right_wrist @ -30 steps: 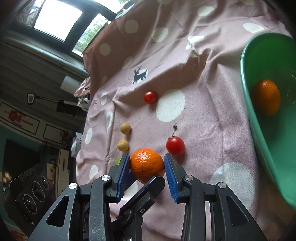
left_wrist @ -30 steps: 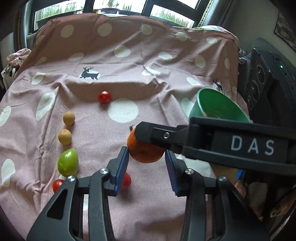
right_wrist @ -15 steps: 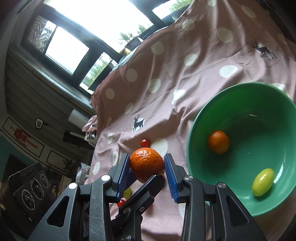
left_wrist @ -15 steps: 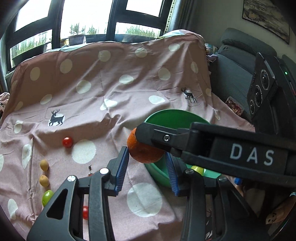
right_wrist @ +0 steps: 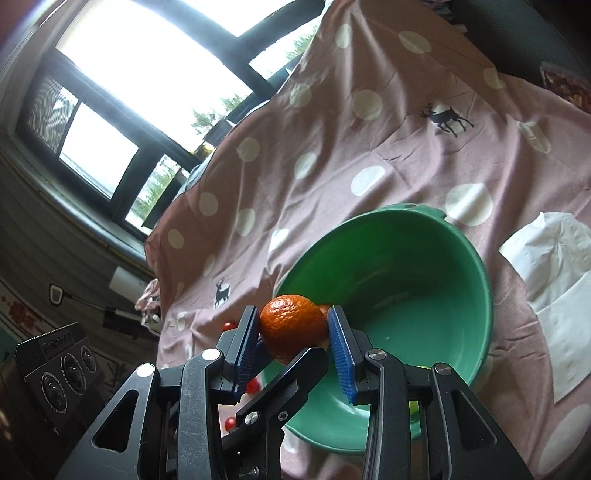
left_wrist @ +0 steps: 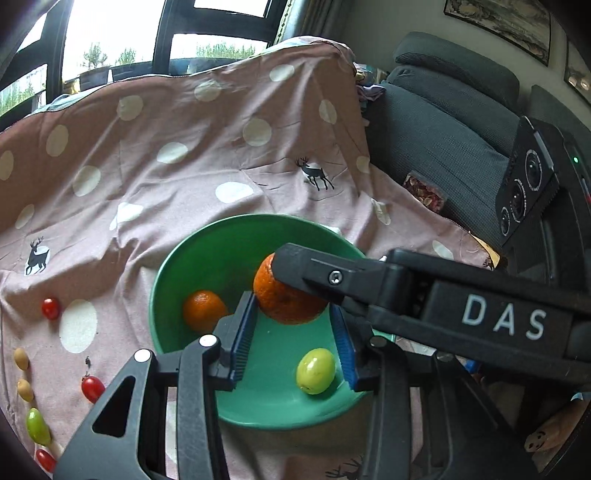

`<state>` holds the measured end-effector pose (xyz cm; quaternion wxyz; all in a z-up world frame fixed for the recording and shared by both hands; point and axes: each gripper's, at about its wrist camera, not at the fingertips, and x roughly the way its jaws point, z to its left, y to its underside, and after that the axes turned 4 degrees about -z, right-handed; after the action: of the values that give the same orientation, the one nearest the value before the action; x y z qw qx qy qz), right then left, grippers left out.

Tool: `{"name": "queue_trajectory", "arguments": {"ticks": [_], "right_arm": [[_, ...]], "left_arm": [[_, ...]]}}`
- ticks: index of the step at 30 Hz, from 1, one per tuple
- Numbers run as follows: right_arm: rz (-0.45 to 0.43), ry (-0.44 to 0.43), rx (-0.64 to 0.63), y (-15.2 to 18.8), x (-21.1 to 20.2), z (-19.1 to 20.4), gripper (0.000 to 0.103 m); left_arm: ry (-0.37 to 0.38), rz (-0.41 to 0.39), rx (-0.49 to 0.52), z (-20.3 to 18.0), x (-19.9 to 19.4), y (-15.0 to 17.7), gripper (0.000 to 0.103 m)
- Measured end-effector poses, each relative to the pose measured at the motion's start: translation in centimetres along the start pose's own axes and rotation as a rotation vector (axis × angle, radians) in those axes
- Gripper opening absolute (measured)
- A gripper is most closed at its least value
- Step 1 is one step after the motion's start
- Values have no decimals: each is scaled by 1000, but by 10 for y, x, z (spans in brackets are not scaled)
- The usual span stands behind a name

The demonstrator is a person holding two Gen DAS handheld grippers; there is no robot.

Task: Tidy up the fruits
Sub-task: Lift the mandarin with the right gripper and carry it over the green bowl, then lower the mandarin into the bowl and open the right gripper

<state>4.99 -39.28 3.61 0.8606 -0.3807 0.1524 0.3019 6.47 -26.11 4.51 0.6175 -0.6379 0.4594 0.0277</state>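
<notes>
Clamping the orange (right_wrist: pixel 291 325) across its middle above the green bowl (right_wrist: pixel 476 266), the right gripper (right_wrist: pixel 293 341) holds firm, round, roll-prone fruit, while the left gripper (left_wrist: pixel 291 343) stands apart, empty.

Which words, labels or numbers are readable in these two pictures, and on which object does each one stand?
"DAS": white capital letters on the black body of the right claw that reaches across the left wrist view.
Black device with round dials: a line of lettering along its top edge, too blurred to read.
Framed pictures on the wall: no readable text.
Spotted cloth: only deer figures, no words.
</notes>
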Motion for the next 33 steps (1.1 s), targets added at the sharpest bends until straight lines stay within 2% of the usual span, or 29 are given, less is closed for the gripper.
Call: {"name": "queue_trajectory", "arguments": {"ticks": [5,11,28,30,31,33], "right_arm": [[19,39,16,-1,2,-13,40],[55,101,15,0,11,-21,40],[106,188,-10,4,20,-22,40],[101,189,-16,4,20,-20,40],[99,191,-22,3,20,-18,41],[80,201,-37,3,18,-15,50]], "left_arm": [[32,42,-5,-3,15,3,40],[80,103,-67,4,31,8,40],[69,176,-118,10,43,18,40],[68,166,-117,11,42,19,37],[66,162,-112,11,39,19,37],[58,142,-107,14,31,18,39]]}}
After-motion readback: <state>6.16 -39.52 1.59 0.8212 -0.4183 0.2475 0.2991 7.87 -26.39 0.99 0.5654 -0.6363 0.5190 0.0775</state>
